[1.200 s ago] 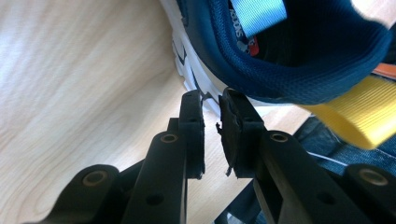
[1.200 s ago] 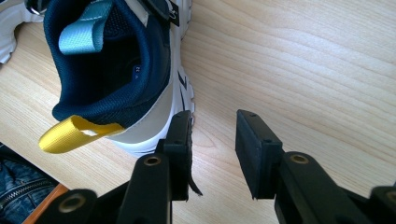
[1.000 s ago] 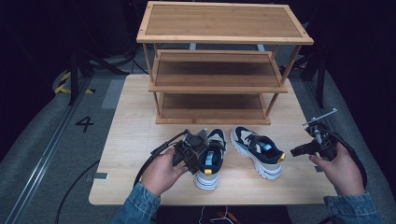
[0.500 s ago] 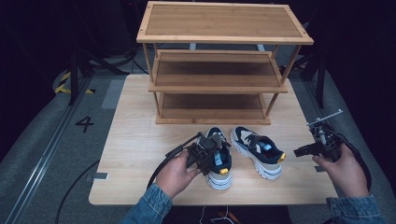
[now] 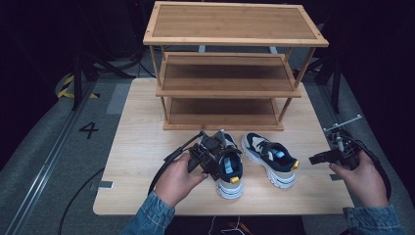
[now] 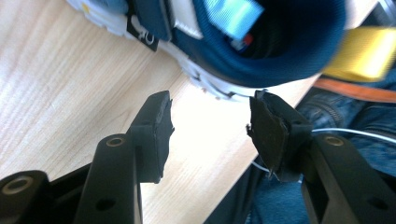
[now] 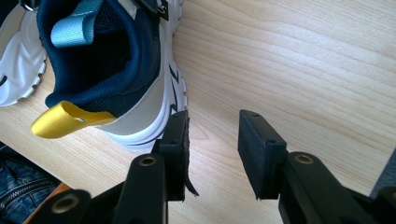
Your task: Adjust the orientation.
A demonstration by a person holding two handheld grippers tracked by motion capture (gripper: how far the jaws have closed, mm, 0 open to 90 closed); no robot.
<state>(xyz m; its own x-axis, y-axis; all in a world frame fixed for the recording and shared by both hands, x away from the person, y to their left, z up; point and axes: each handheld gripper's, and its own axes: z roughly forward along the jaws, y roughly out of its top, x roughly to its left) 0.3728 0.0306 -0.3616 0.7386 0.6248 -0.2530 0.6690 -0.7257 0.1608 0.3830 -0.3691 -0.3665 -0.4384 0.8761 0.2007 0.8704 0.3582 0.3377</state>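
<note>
Two navy, white and beige sneakers stand side by side on the wooden table [image 5: 142, 127], toes toward the rack. My left gripper [image 5: 215, 155] sits against the left side of the left sneaker [image 5: 229, 182]. Its jaws have just been opening and nothing is between them. In the left gripper view the gripper [image 6: 210, 105] is open over bare wood, just short of that sneaker's heel [image 6: 261, 51] and yellow pull tab [image 6: 364, 51]. My right gripper [image 5: 311, 159] hovers right of the right sneaker [image 5: 271, 159]. It [image 7: 212, 121] is open, one pad close beside the sneaker's white sole [image 7: 154, 116].
A three-tier wooden shoe rack [image 5: 235, 22] stands at the back of the table, its shelves bare. Bare tabletop lies left of the left sneaker. Cables trail from both grippers over the front edge. Grey floor with a painted "4" [image 5: 89, 129] lies left of the table.
The left gripper slid the left sneaker a little to the right, then opened and lifted off it. The right hand has barely moved.
</note>
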